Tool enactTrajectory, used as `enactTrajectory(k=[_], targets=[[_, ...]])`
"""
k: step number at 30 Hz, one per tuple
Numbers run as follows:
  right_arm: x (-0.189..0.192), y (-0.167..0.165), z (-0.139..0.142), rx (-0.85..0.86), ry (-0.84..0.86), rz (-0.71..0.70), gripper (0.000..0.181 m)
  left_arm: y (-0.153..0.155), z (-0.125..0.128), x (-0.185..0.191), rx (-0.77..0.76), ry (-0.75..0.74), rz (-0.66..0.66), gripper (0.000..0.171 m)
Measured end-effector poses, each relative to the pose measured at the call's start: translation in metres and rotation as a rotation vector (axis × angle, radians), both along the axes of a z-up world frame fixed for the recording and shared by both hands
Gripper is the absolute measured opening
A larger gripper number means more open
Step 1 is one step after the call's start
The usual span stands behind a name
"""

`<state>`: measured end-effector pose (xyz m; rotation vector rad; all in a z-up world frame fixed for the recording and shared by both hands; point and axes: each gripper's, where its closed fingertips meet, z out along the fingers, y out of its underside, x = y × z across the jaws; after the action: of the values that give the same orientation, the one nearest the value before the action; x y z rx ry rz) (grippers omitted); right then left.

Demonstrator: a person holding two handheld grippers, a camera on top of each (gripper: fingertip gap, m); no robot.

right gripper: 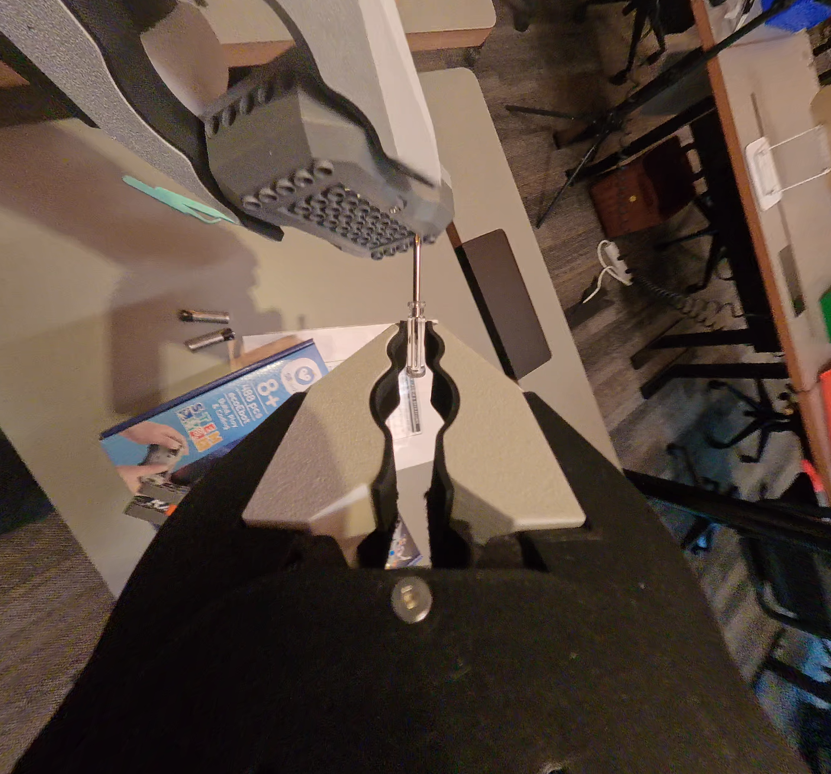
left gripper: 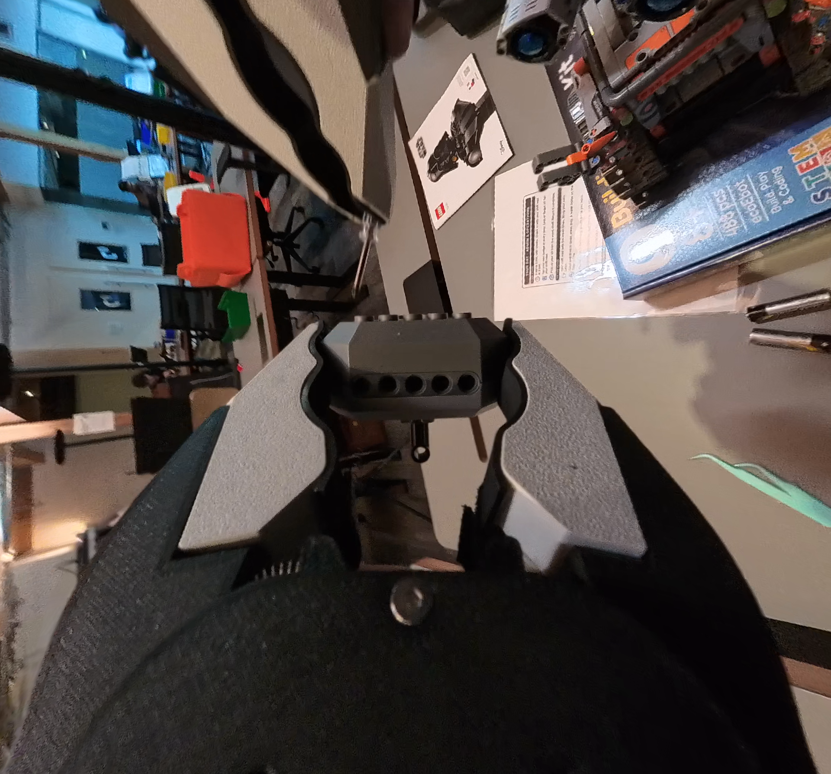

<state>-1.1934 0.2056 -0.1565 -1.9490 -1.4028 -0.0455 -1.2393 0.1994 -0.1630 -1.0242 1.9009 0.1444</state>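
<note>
The left hand-held gripper [left gripper: 416, 361] pinches a grey studded block [left gripper: 411, 370] while the right hand-held gripper [right gripper: 414, 332], pressed onto a small screwdriver [right gripper: 415, 325], sets its tip at the block's underside, so I judge the shaft should stay square to the screw.

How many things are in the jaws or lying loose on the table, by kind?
Grey studded block: 1, in the left gripper
Screwdriver: 1, in the right gripper
Batteries: 2
Blue box: 1
Brick robot: 1
Leaflets: 2
Teal tweezers: 1
Total: 9
</note>
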Motion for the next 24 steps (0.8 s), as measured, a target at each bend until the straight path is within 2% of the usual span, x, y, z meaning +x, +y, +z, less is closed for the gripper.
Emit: enactTrajectory(k=[5,10,15,17,21,24], targets=[[-0.018,-0.015,-0.029,-0.264,0.187,-0.087,0.004,0.012,-0.006,-0.032,-0.013,-0.023,0.105,0.073],[-0.067,-0.029,-0.102,-0.507,0.338,-0.167,0.004,0.009,-0.017,-0.059,-0.022,-0.025,0.145,0.073],[-0.106,-0.019,-0.184,-0.679,0.314,-0.195,0.004,0.001,-0.026,-0.086,-0.039,-0.035,0.193,0.073],[-0.127,-0.011,-0.202,-0.801,0.449,-0.265,0.004,-0.003,-0.028,-0.095,-0.044,-0.043,0.215,0.073],[-0.137,0.004,-0.261,-0.867,0.471,-0.382,0.004,-0.016,-0.034,-0.112,-0.067,-0.051,0.241,0.073],[-0.141,0.009,-0.295,-0.868,0.484,-0.442,0.004,-0.023,-0.038,-0.124,-0.078,-0.060,0.259,0.073]])
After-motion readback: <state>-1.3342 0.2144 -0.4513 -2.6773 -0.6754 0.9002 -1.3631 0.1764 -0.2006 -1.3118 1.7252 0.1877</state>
